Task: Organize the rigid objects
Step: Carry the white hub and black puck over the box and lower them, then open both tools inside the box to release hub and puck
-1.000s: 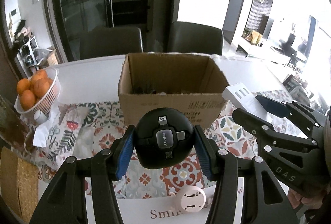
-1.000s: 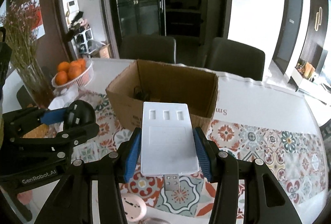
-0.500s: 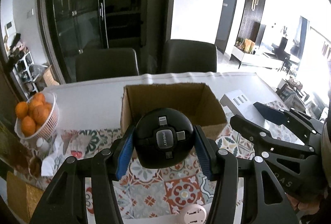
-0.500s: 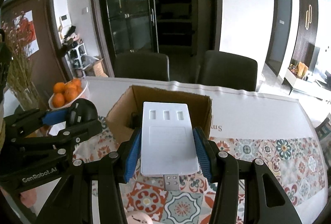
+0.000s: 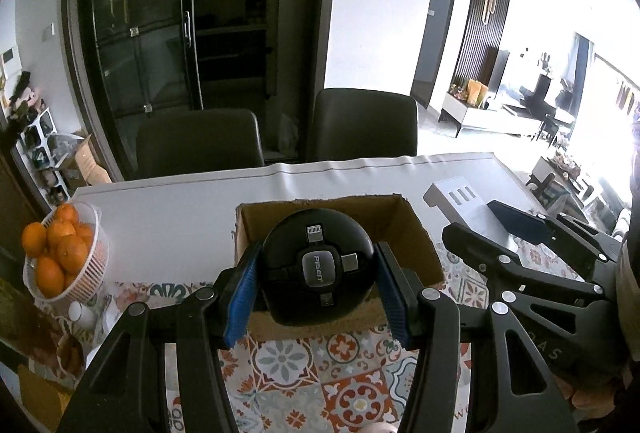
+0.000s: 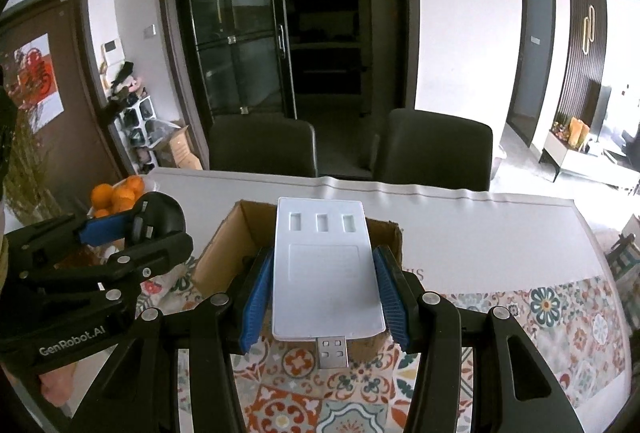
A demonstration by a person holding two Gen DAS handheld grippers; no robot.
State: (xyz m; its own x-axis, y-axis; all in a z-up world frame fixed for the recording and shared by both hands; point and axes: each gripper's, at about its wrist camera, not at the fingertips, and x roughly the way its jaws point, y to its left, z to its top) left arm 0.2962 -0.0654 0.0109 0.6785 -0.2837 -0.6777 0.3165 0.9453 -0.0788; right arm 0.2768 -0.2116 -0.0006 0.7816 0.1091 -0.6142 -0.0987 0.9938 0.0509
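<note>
My left gripper [image 5: 316, 273] is shut on a round black cable reel [image 5: 318, 269] with plug tips around a grey centre button. It hangs in front of an open cardboard box [image 5: 416, 237] on the table. My right gripper [image 6: 322, 281] is shut on a flat white USB hub [image 6: 324, 273], its metal plug pointing back toward the camera. The hub hovers over the box [image 6: 224, 253]. In the right wrist view the left gripper [image 6: 132, 229] with the reel [image 6: 158, 217] shows at the left. In the left wrist view the right gripper [image 5: 500, 217] with the hub [image 5: 456, 195] shows at the right.
A white basket of oranges [image 5: 60, 253] stands at the table's left. A patterned runner [image 6: 560, 317] covers the near part of the table, a white sheet [image 6: 460, 221] the far part. Two dark chairs [image 5: 200, 141] stand behind the table.
Both grippers have risen with their loads and moved toward the box, which now sits lower in both views. The white round plug on the table has almost dropped out of view.
</note>
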